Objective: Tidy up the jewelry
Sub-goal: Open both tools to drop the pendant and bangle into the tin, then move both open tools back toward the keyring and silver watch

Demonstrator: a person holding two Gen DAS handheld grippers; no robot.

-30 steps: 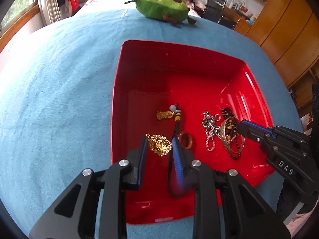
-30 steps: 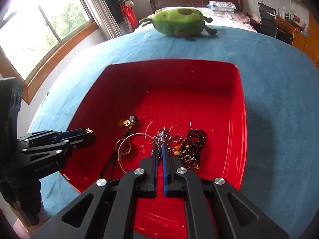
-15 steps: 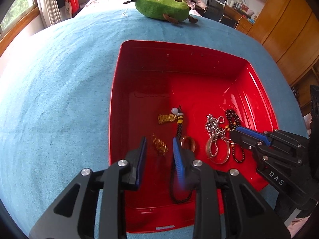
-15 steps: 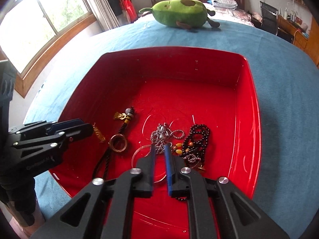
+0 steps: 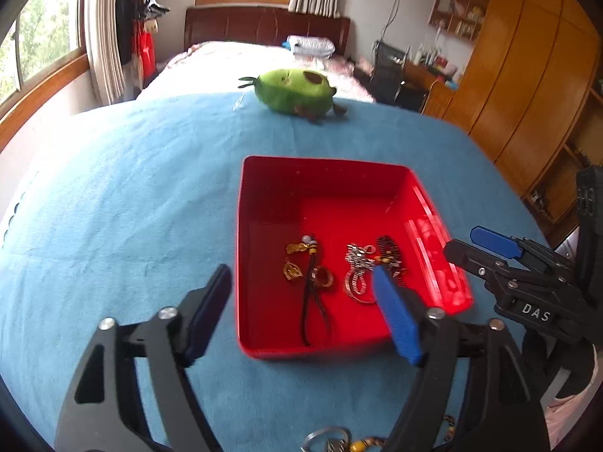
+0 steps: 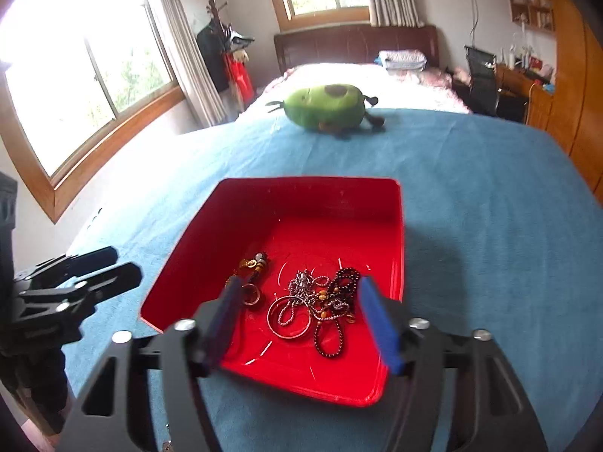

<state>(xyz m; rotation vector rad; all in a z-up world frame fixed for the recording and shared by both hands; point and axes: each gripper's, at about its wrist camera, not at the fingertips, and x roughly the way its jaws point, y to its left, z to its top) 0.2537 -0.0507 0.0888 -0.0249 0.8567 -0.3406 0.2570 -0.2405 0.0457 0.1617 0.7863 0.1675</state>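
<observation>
Both grippers, left gripper [image 5: 301,312] and right gripper [image 6: 301,320], are being held spread and empty above the red tray [image 5: 324,165], jewelry [image 6: 312,297] lying just ahead.

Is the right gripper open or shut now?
Open: the right gripper has its fingers spread wide, empty, above the red tray.

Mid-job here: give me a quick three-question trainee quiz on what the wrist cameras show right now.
1. True or false: both the left gripper and right gripper are open.
2. What lies in the red tray? A) jewelry B) coins C) keys
3. Fill in: the green plush toy lies on the ____ cloth, beyond the tray.

Key: 1 true; 2 A; 3 blue
</observation>
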